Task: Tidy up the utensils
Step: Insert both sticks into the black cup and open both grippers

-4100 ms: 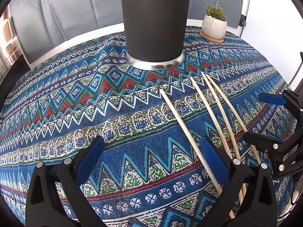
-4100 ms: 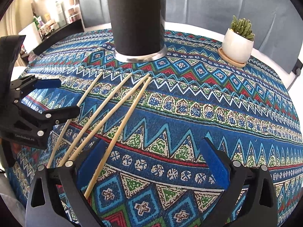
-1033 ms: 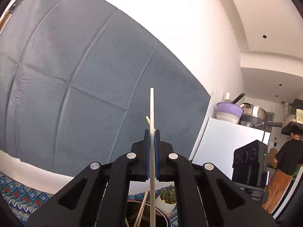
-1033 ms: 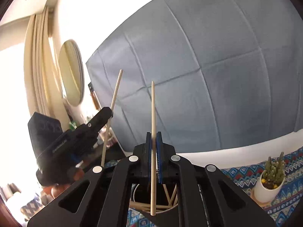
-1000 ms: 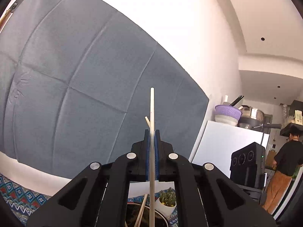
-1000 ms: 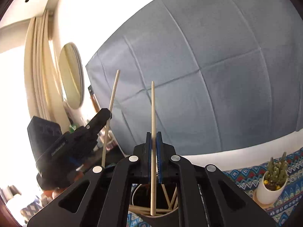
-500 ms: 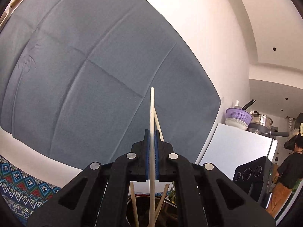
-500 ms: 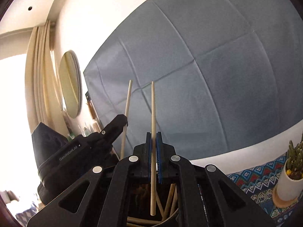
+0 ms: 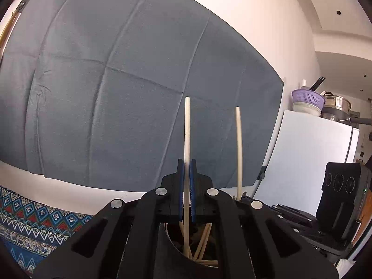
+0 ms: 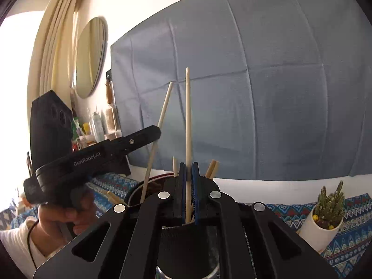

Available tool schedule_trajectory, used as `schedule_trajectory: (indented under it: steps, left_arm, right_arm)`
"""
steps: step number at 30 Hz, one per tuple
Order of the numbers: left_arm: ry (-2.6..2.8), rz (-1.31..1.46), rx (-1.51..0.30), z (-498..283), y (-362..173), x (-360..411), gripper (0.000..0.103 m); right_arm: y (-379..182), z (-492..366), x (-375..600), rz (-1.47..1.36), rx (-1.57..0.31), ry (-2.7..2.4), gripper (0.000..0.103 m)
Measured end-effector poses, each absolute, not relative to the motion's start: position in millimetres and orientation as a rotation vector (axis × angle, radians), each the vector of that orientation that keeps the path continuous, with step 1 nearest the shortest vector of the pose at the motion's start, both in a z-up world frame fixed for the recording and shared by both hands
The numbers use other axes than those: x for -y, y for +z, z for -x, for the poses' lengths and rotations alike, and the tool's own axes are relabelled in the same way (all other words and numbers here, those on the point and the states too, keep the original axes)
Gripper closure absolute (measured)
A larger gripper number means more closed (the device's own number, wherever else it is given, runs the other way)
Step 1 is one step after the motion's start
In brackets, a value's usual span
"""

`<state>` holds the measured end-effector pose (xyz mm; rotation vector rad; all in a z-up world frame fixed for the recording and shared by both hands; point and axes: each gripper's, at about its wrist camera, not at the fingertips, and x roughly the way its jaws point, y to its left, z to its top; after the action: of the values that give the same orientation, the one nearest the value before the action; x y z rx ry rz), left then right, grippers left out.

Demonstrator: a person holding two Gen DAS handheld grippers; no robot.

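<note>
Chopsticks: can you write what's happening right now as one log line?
left tongs: shut on pale wooden chopstick | right tongs: shut on second wooden chopstick | both above tall black holder

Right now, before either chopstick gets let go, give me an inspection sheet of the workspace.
Surface: table under a patterned blue tablecloth.
Job's things: dark utensil holder below both grippers, several chopsticks already inside. One chopstick upright in the left grip, lower end inside the holder's mouth; another chopstick upright in the right grip.
Clutter: potted cactus on the cloth, apart from the holder.
Grippers: left gripper shut on its chopstick; right gripper shut on its chopstick.
Cables: nothing seen.
Surroundings: grey backdrop cloth, oval mirror, curtain, white fridge with a purple colander on top.
</note>
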<state>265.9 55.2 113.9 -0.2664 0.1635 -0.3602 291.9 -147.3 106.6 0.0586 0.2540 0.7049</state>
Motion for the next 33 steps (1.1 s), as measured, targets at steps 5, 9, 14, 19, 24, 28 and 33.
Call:
schedule_trajectory:
  steps: [5, 9, 14, 19, 24, 28, 33]
  left_arm:
    - [-0.319, 0.168, -0.229, -258.7, 116.9, -48.6, 0.098]
    - [-0.325, 0.125, -0.302, -256.4, 116.2, -47.7, 0.098]
    - [-0.307, 0.092, -0.367, -253.3, 114.6, -45.4, 0.098]
    - [-0.291, 0.033, -0.427, -254.7, 111.4, -39.1, 0.098]
    - [-0.287, -0.008, -0.469, -257.6, 109.3, -36.2, 0.098]
    - [-0.287, -0.008, -0.490, -258.3, 107.5, -37.5, 0.098]
    - [-0.271, -0.021, -0.500, -256.8, 107.8, -40.6, 0.078]
  right_arm:
    - [108.6, -281.0, 147.8, 0.033, -0.308, 0.692, 0.098]
    - [111.4, -278.5, 141.6, 0.117, -0.356, 0.682, 0.098]
    - [112.6, -282.1, 134.6, 0.170, -0.401, 0.678, 0.098]
    - [108.8, -285.0, 130.2, 0.210, -0.461, 0.661, 0.098]
    - [110.5, -284.5, 126.8, 0.243, -0.471, 0.657, 0.098]
    - [111.5, -283.3, 125.6, 0.262, -0.470, 0.655, 0.098]
    - [113.3, -279.4, 127.3, 0.281, -0.466, 0.646, 0.096]
